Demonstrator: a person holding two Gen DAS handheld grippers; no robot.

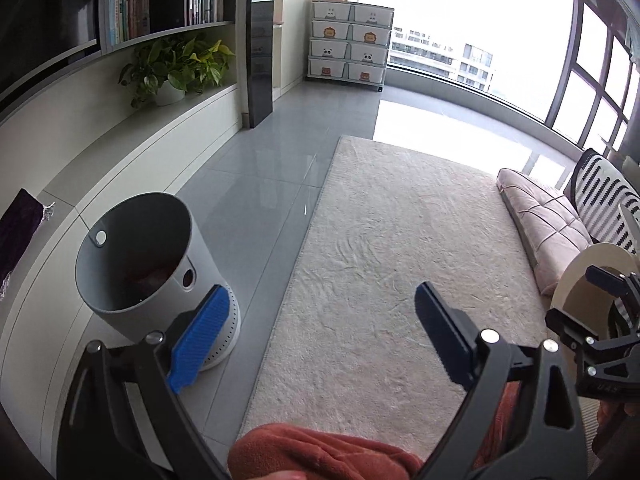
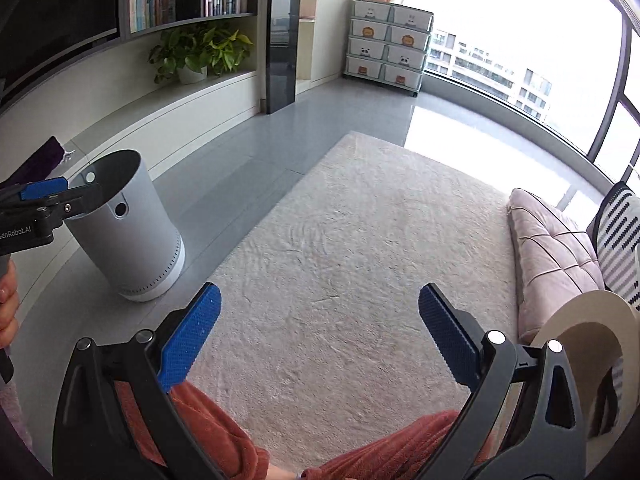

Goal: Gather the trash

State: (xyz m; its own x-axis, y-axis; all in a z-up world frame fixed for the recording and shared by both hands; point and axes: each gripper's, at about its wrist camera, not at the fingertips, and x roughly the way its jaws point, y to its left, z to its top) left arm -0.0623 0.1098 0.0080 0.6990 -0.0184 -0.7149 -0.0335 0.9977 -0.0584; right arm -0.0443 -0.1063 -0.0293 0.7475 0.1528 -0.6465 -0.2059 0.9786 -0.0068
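I have both grippers up over the rug (image 1: 380, 240) with nothing between the fingers of either one. My left gripper (image 1: 320, 332) is spread wide, its blue pads well apart, and holds nothing; through my right camera it shows from the side at the left edge, level with the bin's rim. My right gripper (image 2: 320, 332) is likewise spread open and empty, hanging above the pale rug. The bin (image 1: 148, 256) stands upright on the grey tile floor (image 1: 260, 168), just beside the rug's left edge and close to the low white cabinet (image 1: 80, 168). It is grey with a white base and has no lid on; inside I see something dark at the bottom, but I cannot tell what it is. I see no loose trash on the rug from either camera. Rust-red fabric (image 1: 320, 456) fills the bottom of both views, under the grippers. To the right a pink cushion (image 2: 552, 248) lies along the rug's edge, and a pale round table (image 2: 588, 320) sits near it.
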